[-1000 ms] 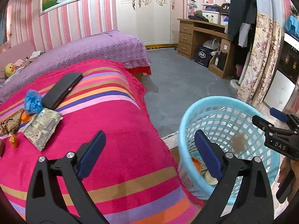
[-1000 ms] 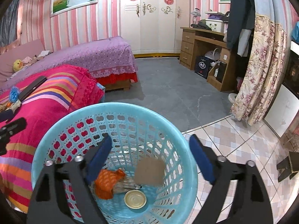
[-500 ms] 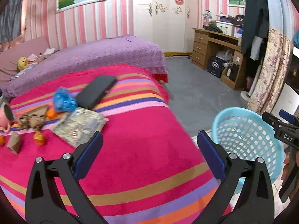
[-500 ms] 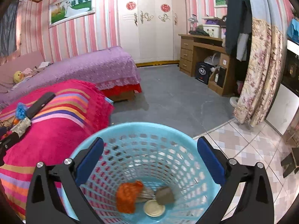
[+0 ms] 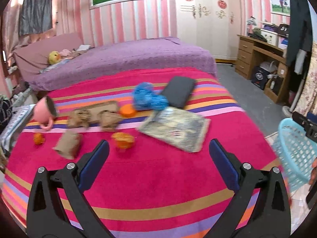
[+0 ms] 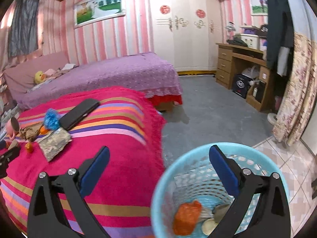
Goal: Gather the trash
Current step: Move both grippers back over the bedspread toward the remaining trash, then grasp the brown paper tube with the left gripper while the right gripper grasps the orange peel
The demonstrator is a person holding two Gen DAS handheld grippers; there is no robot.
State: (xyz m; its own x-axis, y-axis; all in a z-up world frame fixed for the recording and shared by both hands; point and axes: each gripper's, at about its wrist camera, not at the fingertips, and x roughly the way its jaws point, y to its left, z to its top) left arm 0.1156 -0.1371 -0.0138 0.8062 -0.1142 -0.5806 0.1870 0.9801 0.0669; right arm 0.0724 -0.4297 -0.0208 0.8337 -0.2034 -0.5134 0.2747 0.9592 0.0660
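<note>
The left gripper (image 5: 158, 158) has its blue-padded fingers (image 5: 95, 162) spread wide with nothing between them, above the pink striped blanket (image 5: 158, 188) covering the bed. Just beyond the tips, at about eleven o'clock, lies a crumpled orange wrapper (image 5: 123, 139); a torn brown paper scrap (image 5: 68, 145) sits at ten o'clock, outside the left finger. At one o'clock, between the tips but further off, lies a flat grey patterned packet (image 5: 176, 130). Further back come crumpled brown paper pieces (image 5: 93, 115), a small orange piece (image 5: 127, 111), a crumpled blue plastic bag (image 5: 148, 98) and a flat black rectangular case (image 5: 179, 93). A tipped pink mug (image 5: 44, 111) lies at ten o'clock, with another small orange scrap (image 5: 38, 138) near it.

The right gripper (image 6: 158, 158) likewise stands with its fingers (image 6: 223, 170) wide apart and empty. Its right finger hangs over the light blue plastic mesh basket (image 6: 164, 178) on the floor, at five o'clock, beside the bed. Inside the basket lie a crumpled orange bag (image 6: 186, 216), a round pale lid (image 6: 210, 225) and a brownish scrap (image 6: 221, 211). The remaining litter on the blanket lies well off at ten o'clock from these fingers. Behind stands a purple-covered bed (image 6: 111, 73).
</note>
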